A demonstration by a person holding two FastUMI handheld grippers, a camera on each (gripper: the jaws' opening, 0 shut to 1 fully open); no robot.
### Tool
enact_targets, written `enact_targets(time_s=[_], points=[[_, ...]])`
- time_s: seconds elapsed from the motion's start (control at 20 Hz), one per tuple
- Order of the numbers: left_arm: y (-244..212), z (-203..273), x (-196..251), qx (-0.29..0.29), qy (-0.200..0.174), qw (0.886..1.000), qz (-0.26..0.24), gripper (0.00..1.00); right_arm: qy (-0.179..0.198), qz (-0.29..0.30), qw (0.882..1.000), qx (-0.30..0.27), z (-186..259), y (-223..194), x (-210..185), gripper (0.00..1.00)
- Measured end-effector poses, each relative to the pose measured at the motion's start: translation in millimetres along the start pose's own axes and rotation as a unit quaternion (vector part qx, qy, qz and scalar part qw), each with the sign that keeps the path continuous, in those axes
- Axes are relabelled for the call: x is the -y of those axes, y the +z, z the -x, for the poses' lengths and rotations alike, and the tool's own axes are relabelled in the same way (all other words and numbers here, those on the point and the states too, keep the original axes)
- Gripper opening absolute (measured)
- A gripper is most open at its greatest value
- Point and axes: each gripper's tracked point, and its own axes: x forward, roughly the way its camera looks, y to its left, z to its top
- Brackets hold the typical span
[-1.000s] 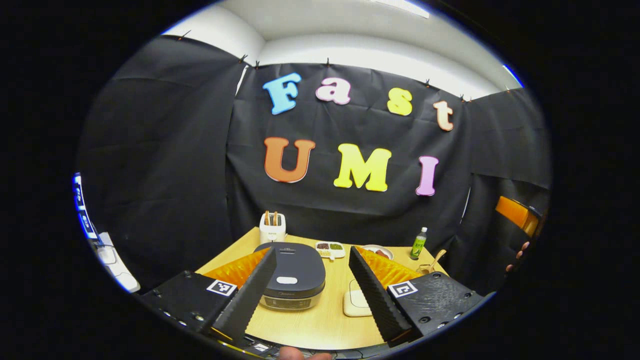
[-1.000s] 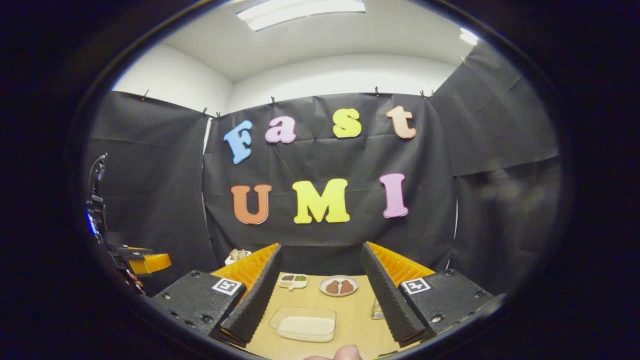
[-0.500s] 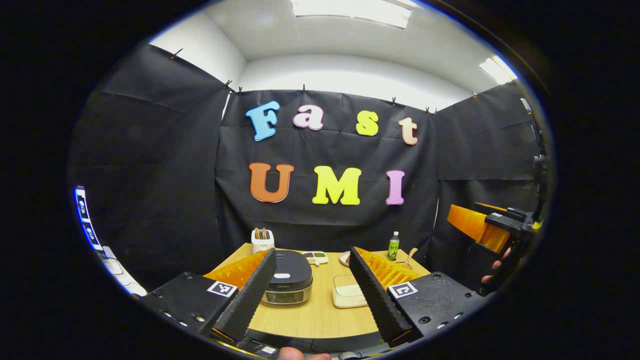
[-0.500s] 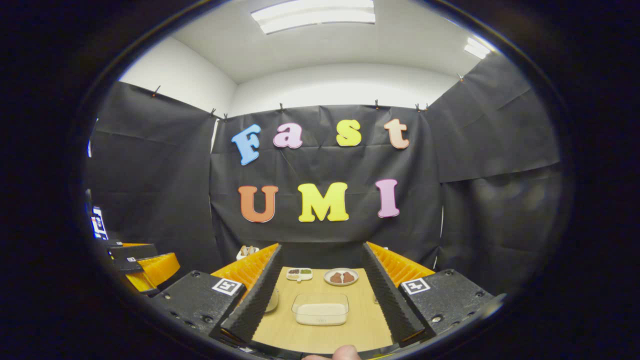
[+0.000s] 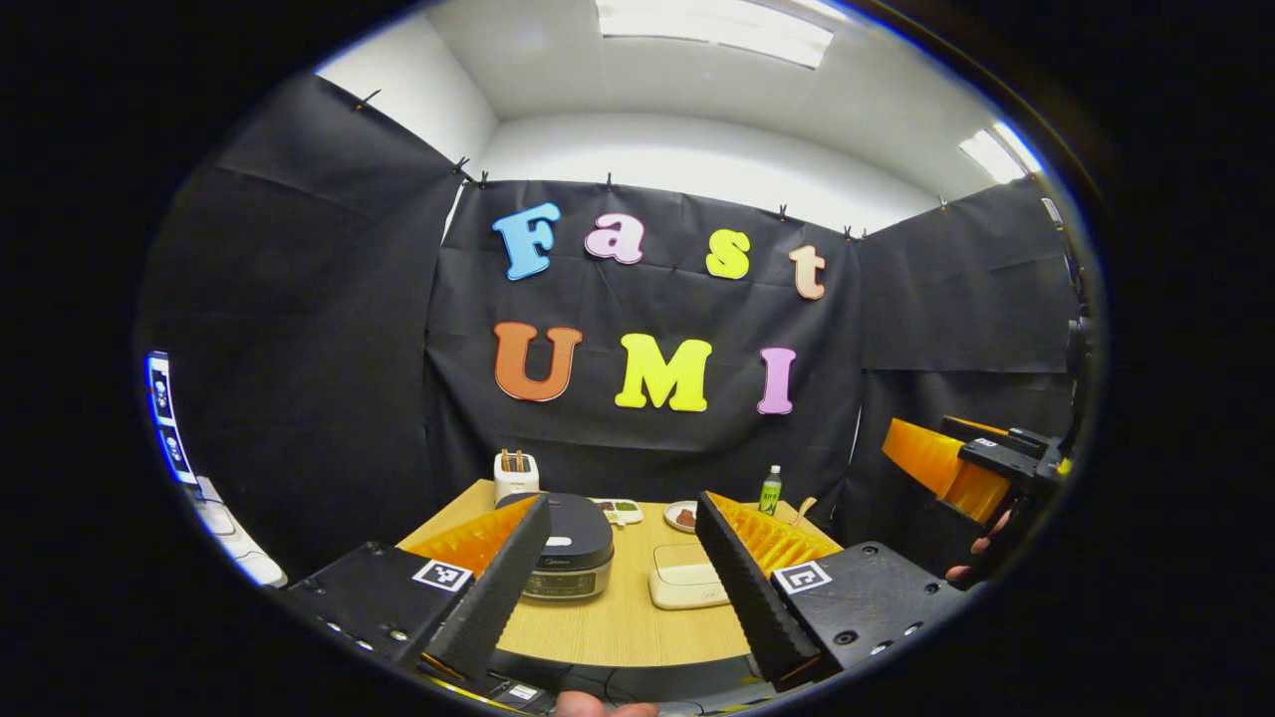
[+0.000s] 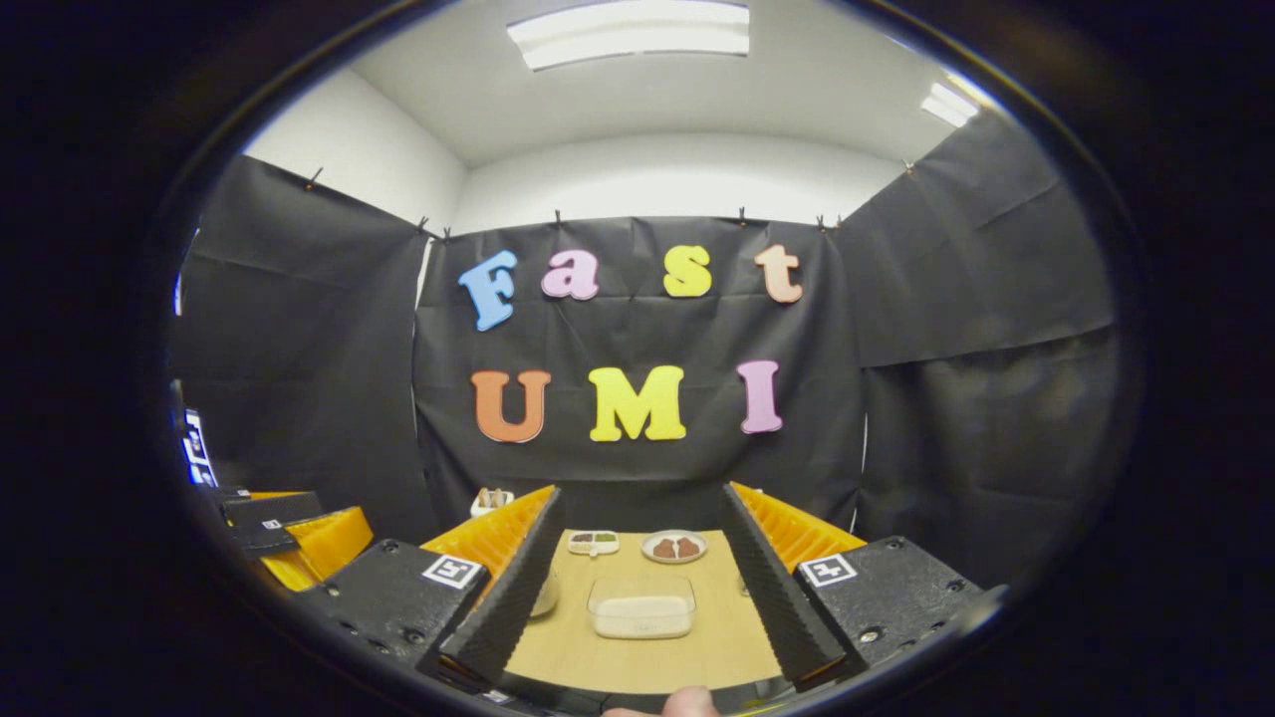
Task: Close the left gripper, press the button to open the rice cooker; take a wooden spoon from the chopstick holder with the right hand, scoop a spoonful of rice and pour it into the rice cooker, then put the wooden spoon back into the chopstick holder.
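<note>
Wooden and pale, the table (image 5: 618,622) sat at the back of the booth in the left gripper view. The left gripper (image 5: 623,573) hung in front of it with its two fingers wide apart and nothing between them. The dark rice cooker (image 5: 573,543) stood on the table with its lid down, partly behind the left finger. A white chopstick holder (image 5: 516,476) stood behind it at the far corner, with brown sticks poking out of the top. Near the cooker lay a clear box of rice (image 5: 685,586). A small green bottle (image 5: 770,490) stood at the far side. Off to the right, the right gripper (image 5: 971,463) was up in the air, held by a hand (image 5: 981,553). In the right gripper view, the right gripper (image 6: 642,588) also had its fingers wide apart and held nothing. The box of rice (image 6: 641,607) lay on the table (image 6: 637,662) between them. Farther back were a little split dish (image 6: 594,542) and a round plate (image 6: 674,547). The left gripper (image 6: 289,533) showed at the left edge.
</note>
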Motion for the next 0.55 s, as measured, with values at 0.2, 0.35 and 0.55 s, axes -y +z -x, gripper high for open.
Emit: enact_targets(time_s=[0.2,0.35,0.55], points=[[2.4,-1.8,-3.3,0.002,0.008,1.0,-0.004,0.95,0.001,-0.004,1.0,-0.005,-5.1,-3.9,-3.2,1.0],[3.3,-2.7,-0.2,0.002,0.008,1.0,-0.003,0.95,-0.002,0.001,1.0,-0.004,-6.9,-4.2,0.4,1.0],[3.0,0.1,1.3,0.003,0.016,1.0,-0.018,0.94,-0.01,-0.011,1.0,-0.016,-6.8,-14.5,4.6,0.99]])
